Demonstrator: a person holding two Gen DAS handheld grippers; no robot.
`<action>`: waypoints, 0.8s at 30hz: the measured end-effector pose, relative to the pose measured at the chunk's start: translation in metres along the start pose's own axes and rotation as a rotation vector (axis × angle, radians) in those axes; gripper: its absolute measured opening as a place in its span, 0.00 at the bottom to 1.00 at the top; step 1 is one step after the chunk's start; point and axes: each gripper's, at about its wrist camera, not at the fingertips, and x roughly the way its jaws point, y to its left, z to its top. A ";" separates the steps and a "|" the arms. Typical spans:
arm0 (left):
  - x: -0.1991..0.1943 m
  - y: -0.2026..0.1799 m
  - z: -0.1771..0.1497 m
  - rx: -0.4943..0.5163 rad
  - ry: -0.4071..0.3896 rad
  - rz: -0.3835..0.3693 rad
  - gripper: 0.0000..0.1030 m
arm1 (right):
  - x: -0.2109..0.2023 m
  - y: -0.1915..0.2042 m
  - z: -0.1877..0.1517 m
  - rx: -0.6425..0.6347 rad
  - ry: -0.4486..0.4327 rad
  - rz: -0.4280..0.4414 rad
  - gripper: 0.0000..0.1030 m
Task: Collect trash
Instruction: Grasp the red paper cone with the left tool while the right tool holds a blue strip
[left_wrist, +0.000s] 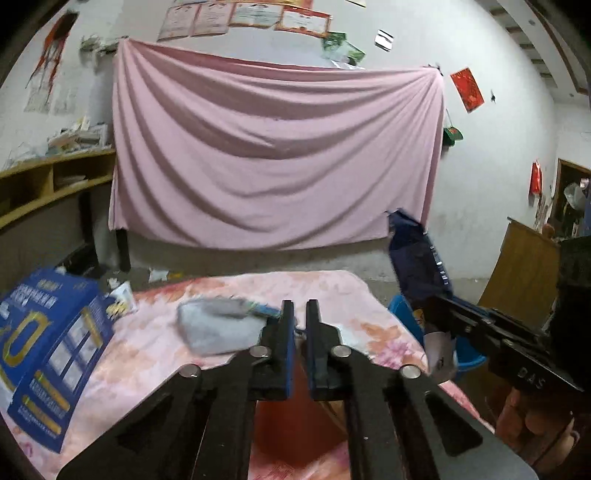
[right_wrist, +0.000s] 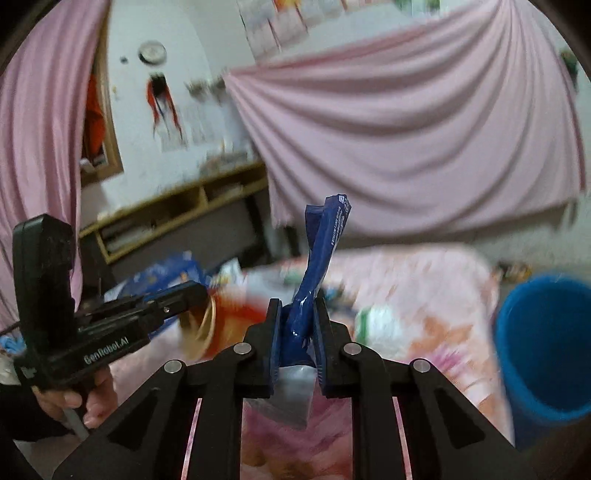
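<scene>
My right gripper (right_wrist: 298, 308) is shut on a crumpled blue wrapper (right_wrist: 321, 251) that sticks up between its fingers; the wrapper also shows in the left wrist view (left_wrist: 413, 258), held above the blue bin (left_wrist: 406, 314). The blue bin (right_wrist: 543, 350) stands at the right beside the table. My left gripper (left_wrist: 300, 308) hovers over the pink floral tablecloth (left_wrist: 155, 343) with its jaws nearly closed and a red-orange wrapper (left_wrist: 291, 417) under its fingers; its grasp is unclear. A grey pouch (left_wrist: 218, 325) lies just ahead of it.
A blue printed box (left_wrist: 48, 343) lies at the table's left edge. A pink sheet (left_wrist: 273, 155) hangs on the wall behind. Wooden shelves (left_wrist: 48, 181) stand at the left and a wooden board (left_wrist: 524, 266) at the right. Litter lies on the floor behind the table.
</scene>
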 end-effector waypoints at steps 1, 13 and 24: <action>0.003 -0.006 0.003 0.011 0.006 0.000 0.00 | -0.007 -0.001 0.002 -0.015 -0.033 -0.017 0.13; -0.001 0.010 -0.035 -0.011 0.204 0.000 0.15 | -0.014 -0.030 -0.004 0.032 0.032 -0.042 0.14; -0.041 0.016 -0.067 -0.112 0.270 -0.113 0.55 | -0.001 -0.032 -0.031 0.120 0.287 -0.009 0.14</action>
